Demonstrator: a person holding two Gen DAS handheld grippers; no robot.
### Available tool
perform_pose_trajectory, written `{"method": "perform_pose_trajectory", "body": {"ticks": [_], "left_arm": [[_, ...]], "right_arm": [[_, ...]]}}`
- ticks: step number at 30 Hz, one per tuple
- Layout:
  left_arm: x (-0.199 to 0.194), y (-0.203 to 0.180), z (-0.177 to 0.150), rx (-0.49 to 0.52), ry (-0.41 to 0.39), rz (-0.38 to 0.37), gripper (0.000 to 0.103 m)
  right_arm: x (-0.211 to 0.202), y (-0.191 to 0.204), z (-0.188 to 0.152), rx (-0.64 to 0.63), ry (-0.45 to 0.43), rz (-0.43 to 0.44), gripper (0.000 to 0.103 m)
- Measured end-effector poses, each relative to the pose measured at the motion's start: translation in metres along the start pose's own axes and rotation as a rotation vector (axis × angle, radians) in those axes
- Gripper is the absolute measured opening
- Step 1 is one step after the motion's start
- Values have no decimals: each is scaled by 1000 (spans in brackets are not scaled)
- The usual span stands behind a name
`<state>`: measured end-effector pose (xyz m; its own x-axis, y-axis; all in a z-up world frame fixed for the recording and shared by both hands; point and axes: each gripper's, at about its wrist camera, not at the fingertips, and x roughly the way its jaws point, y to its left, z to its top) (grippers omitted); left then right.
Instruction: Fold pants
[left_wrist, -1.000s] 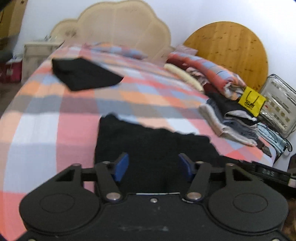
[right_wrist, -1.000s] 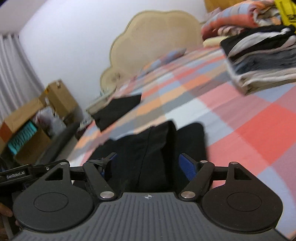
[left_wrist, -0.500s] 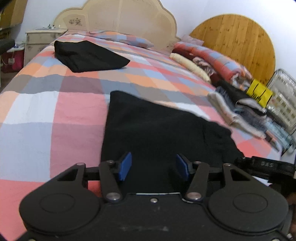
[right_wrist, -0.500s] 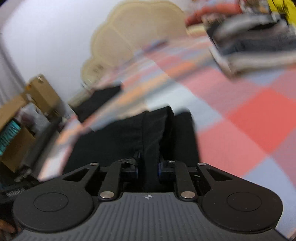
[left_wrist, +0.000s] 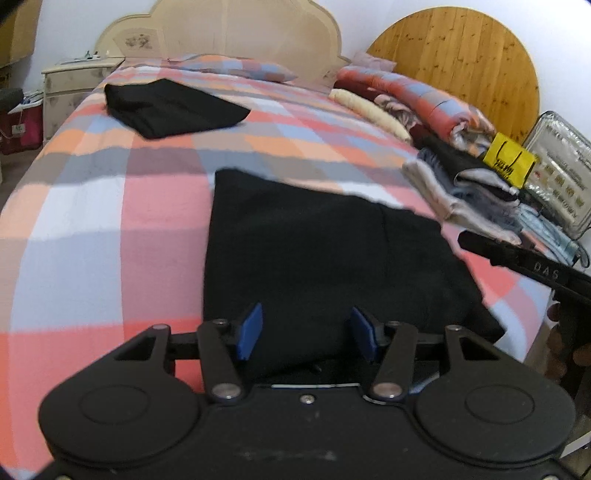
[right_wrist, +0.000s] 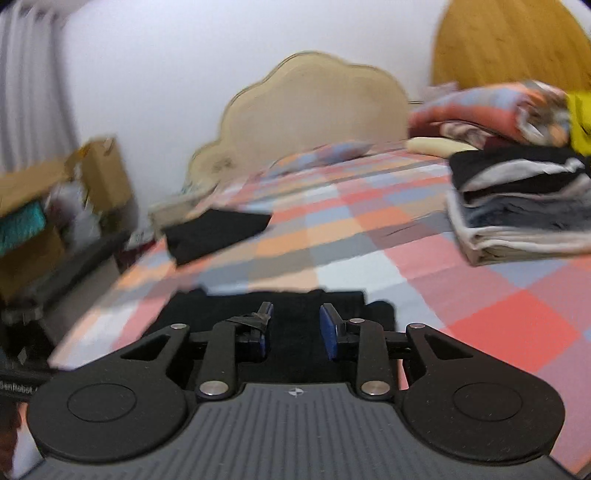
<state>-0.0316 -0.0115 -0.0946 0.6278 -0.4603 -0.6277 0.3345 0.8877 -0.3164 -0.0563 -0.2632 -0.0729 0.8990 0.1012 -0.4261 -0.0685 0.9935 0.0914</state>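
Plainly, you are well into the folding: the black pants (left_wrist: 314, 266) lie flat on the checked bedspread (left_wrist: 92, 221) as a broad, roughly rectangular slab, which reads as already doubled over at least once, though you cannot count the layers from here. Your left gripper (left_wrist: 306, 332) hangs over the near edge of the cloth with its blue pads apart and nothing between them. Your right gripper (right_wrist: 293, 330) sits at the pants' near edge too, its pads parted by a narrower gap and holding nothing, as far as the blurred right view shows. In the left view it juts in at about 3 o'clock. A second black folded garment (left_wrist: 170, 107) rests at about 11 o'clock near the headboard (left_wrist: 243, 33), and a stack of folded clothes (left_wrist: 461, 184) lies at 2 o'clock. What looks left is a final fold to compact the slab.
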Motion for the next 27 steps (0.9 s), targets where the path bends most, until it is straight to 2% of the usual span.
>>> {"method": "perform_pose_trajectory", "body": {"ticks": [2,3,4,7,9,10,11,12,14,17,23,27], "left_arm": [[8,2,-14,13,-32,9,55],[10,2,-21,33,-52,11,55],[10,1,-24,39,-64,14,55],[3,2,-15,4,-49,-1,56],[-7,12,-3,-64,-50,-26,70],[-15,19,5,-101,-79,-8,78],[-19,24,10,-113,-97,6,79],[-21,29,16,-115,-99,15,79],[-17,37,27,-112,-65,60,79],[-5,46,32,-106,-26,86,79],[16,53,28,-133,35,60,79],[29,54,24,-132,57,53,79]], "right_arm": [[21,-3,-19,10,123,-38,50],[28,-7,-27,14,135,-45,49],[27,-12,-33,28,98,-44,49],[27,-18,-20,56,127,-22,50],[22,-24,-10,86,133,6,51],[17,-30,-4,113,122,30,52],[12,-32,-1,127,112,48,60],[11,-34,2,135,106,59,77],[11,-37,4,137,101,70,102],[8,-40,3,127,111,36,103],[12,-58,-1,154,196,-20,103],[15,-69,-3,189,254,10,103]]}}
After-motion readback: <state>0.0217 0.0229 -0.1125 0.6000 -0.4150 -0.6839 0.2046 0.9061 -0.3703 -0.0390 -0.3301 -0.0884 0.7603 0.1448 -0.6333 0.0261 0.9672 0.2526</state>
